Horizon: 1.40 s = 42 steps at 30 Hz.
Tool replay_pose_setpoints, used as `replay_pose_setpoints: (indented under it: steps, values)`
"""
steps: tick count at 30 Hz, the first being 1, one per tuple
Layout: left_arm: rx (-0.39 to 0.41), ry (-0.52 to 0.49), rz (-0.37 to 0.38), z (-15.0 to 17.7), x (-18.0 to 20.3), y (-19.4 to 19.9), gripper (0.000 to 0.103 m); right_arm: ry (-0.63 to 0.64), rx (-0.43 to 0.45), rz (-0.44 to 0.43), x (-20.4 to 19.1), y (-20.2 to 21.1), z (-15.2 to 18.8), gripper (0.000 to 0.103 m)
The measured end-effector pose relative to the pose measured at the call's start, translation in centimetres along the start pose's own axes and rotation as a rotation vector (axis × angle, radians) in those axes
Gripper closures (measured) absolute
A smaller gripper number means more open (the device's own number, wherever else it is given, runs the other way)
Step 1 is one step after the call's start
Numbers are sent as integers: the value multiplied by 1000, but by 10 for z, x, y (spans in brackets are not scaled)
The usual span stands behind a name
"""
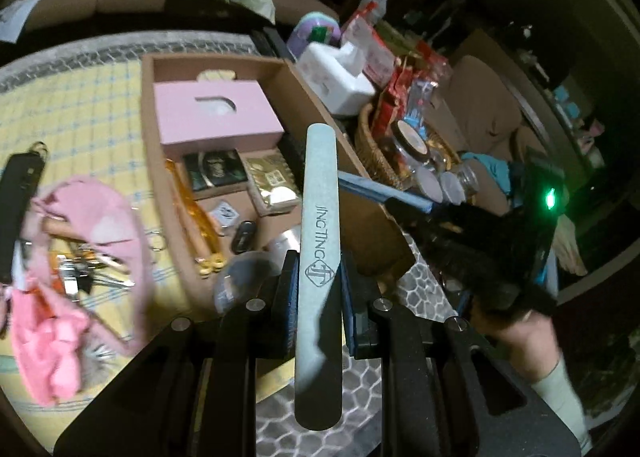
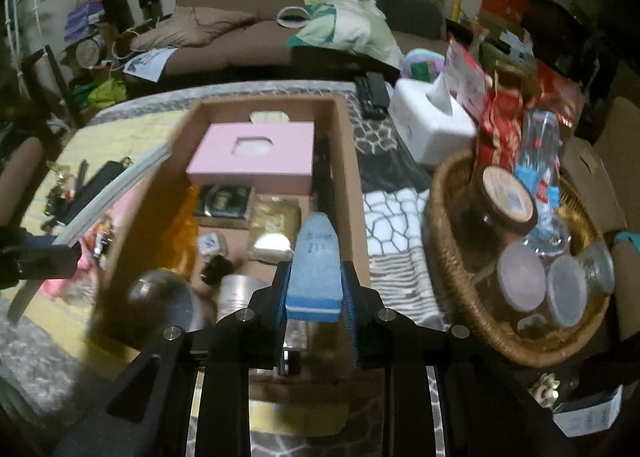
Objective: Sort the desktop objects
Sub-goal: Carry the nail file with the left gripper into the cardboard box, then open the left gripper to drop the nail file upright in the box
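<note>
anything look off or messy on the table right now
Yes: left of the cardboard box, a crumpled pink cloth lies heaped over loose keys on the yellow mat. Nothing looks spilled or broken.

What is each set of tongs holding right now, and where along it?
Left tongs clamp the long grey nail file near its middle. Right tongs clamp the blue buffer block by its near end.

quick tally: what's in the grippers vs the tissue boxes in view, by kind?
Nail file, held in left gripper: 1
Blue buffer block, held in right gripper: 1
Pink tissue box, in the cardboard box: 1
White tissue box, on the table: 1
Total: 4
</note>
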<state>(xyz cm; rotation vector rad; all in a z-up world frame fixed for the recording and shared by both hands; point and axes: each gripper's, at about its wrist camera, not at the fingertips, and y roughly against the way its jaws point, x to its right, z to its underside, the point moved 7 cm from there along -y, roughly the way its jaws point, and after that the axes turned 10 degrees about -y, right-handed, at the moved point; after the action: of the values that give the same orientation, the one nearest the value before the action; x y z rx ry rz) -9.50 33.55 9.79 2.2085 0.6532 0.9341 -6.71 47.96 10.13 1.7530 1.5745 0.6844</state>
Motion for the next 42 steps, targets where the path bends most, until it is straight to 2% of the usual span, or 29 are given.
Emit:
replay_pose_setpoints:
  steps: [4,8,13,17,22,25,28,31,33,35,36,37,38,40,42]
  values:
    - [-16,33,6,-4,3,-20,85,56,45,45,-1,-3,6,78]
    - [-23,59,9,-8,4,-33,85,118,-29,77,-5,-17,26,78]
    - [-36,92,14,-10,7,-46,85,82,-108,63,3,-34,42,78]
    - [-36,154,41,-15,6,-56,85,-3,-65,-16,6,-19,36,78]
    - [-6,279,83,-21,-3,-65,85,-32,40,-37,2,9,16,78]
    - [7,347,105,-22,-11,-70,85,-23,66,-43,-5,5,6,78]
    - [-1,364,87,-18,-16,-75,85,0,1,-12,-8,-24,12,78]
    - [-17,382,82,-14,-20,-84,85,-26,-141,-11,-4,-48,31,78]
    - [-30,386,86,-13,-19,-91,85,-32,-182,-15,-2,-53,39,78]
    - [-41,393,87,-12,-16,-98,85,-20,-191,-20,-2,-50,40,66]
    - [-47,405,93,-11,-15,-103,85,-26,-203,-52,-3,-46,40,49]
    - [-52,417,97,-10,-14,-107,85,-30,-202,-77,-5,-42,38,40]
    - [-55,430,102,-10,-13,-111,85,-28,-193,-95,-7,-36,37,38]
    - [-58,457,103,-10,-11,-119,85,-8,-149,-61,-3,-22,31,36]
    - [-56,465,90,-12,-9,-125,85,-12,-109,-65,3,-8,25,36]
